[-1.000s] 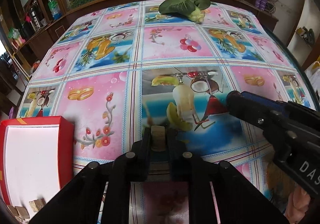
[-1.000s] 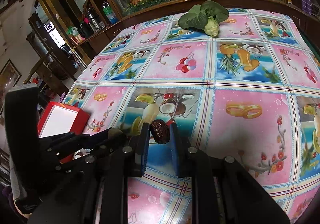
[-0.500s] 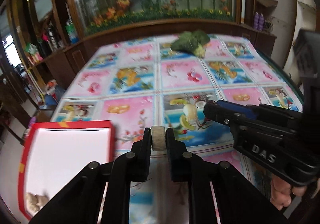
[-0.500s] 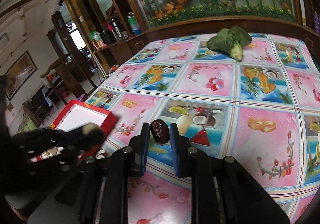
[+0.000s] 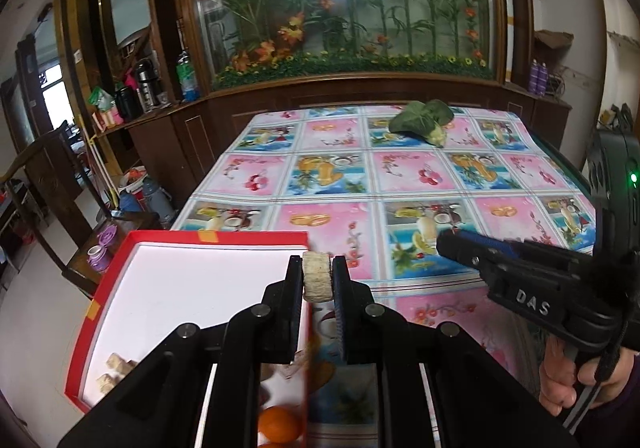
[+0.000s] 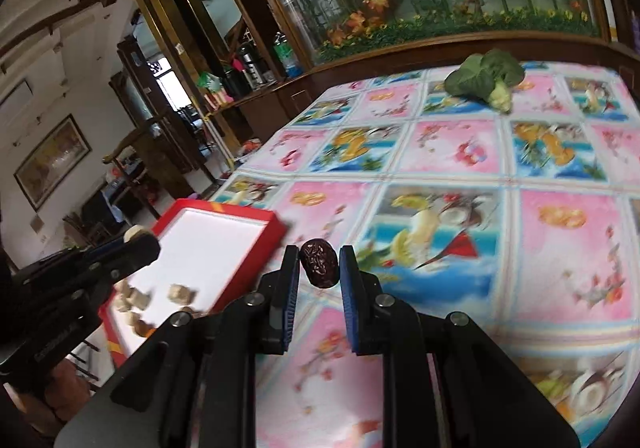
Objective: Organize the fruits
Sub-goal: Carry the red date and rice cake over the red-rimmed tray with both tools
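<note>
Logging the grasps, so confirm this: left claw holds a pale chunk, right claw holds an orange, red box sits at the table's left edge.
One error: the right claw holds a dark wrinkled date, not an orange, as the right wrist view shows. The left claw does hold a pale chunk, and the red box sits there.

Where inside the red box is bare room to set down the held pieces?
The red box is bare across its white middle and far end. Only its near corner is crowded, with pale chunks. An orange lies near its closest edge.
</note>
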`<state>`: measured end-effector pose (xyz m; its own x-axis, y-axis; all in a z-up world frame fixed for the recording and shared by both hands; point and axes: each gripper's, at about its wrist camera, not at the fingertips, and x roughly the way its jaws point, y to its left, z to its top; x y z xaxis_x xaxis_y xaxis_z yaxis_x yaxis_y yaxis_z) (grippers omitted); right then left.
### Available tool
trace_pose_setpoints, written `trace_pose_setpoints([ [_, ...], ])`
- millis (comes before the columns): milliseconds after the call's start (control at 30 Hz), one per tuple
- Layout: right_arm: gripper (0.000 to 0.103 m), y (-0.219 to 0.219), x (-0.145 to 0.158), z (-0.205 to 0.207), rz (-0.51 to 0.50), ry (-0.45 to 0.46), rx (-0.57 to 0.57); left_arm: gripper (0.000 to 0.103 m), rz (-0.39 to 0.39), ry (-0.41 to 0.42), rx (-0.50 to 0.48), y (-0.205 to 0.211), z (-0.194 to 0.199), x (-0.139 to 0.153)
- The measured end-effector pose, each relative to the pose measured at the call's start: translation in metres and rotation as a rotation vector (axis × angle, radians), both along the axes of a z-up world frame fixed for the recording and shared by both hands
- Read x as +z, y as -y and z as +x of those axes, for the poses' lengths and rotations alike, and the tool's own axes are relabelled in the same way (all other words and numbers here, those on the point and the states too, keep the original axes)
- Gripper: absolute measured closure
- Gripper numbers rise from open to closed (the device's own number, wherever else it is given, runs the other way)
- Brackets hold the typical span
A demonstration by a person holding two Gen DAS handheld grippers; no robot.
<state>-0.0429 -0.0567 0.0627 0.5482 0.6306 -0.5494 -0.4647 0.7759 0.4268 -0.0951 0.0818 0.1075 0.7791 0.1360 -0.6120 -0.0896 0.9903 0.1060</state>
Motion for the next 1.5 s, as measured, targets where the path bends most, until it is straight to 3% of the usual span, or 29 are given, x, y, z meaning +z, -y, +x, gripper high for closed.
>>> trace_pose_setpoints([
  [833, 0.081, -0.14, 0.005, -0.048, -0.056, 0.029, 0.226, 0.09, -0.101, -0.014, 0.183, -0.111, -0.029, -0.026],
  [1300, 0.081, -0.19, 0.0, -0.058, -0.118, 0.027, 0.31, 0.09, -0.13, -0.036, 0.26, -0.156, -0.041, -0.045],
  [1500, 0.081, -0.199, -0.006, -0.065, -0.147, 0.031, 0.338, 0.09, -0.107, -0.035, 0.262, -0.159, -0.045, -0.047],
])
